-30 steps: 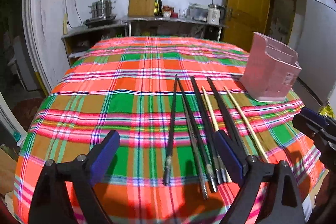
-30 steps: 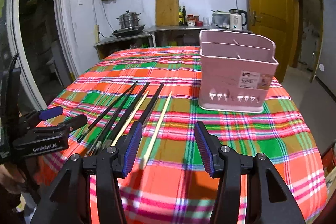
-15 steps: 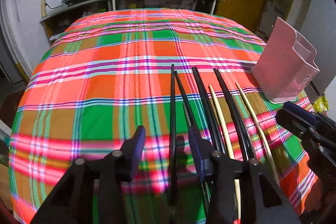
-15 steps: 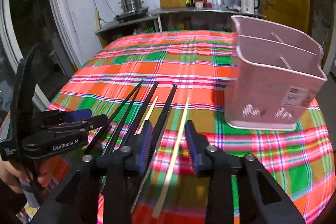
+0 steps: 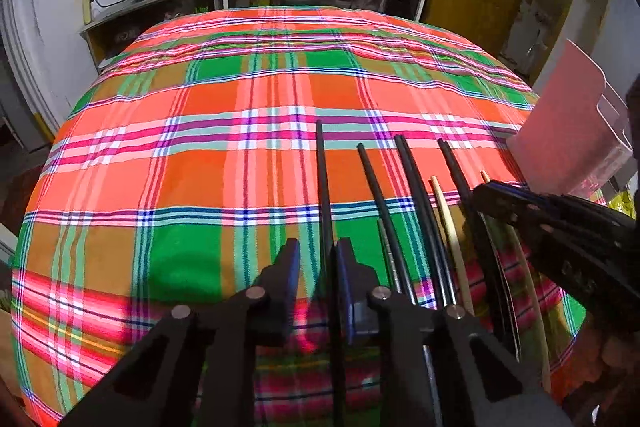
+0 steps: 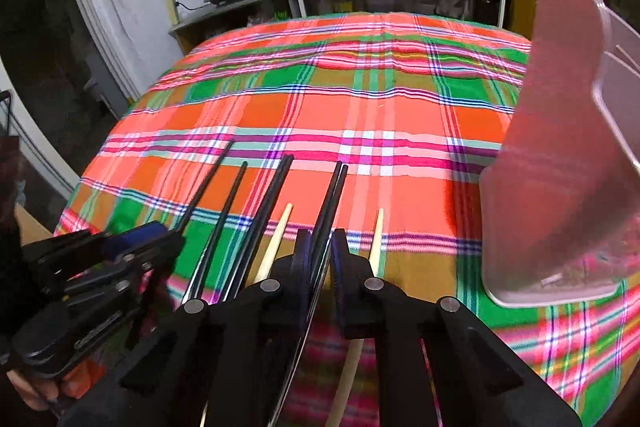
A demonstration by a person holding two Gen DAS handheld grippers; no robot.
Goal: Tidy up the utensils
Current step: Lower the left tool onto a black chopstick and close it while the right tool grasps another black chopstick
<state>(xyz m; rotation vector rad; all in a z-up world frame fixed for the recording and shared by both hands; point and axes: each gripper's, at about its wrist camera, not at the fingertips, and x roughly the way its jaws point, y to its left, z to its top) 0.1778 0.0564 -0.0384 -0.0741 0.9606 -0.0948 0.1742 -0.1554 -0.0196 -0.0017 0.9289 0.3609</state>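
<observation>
The left gripper is closing around the leftmost black chopstick; the right gripper is closing around a black pair. All are lying on the plaid cloth, left of the pink holder. Squeezing squarely before lifting should be preventing slips.

Both my grippers pitch steeply down, side by side. My left gripper is closing; a gap shows beside the left pad, the right pad's contact unclear. My right gripper is closing too, jaws nearly together. My left hand's fingers wrap the handle.
</observation>
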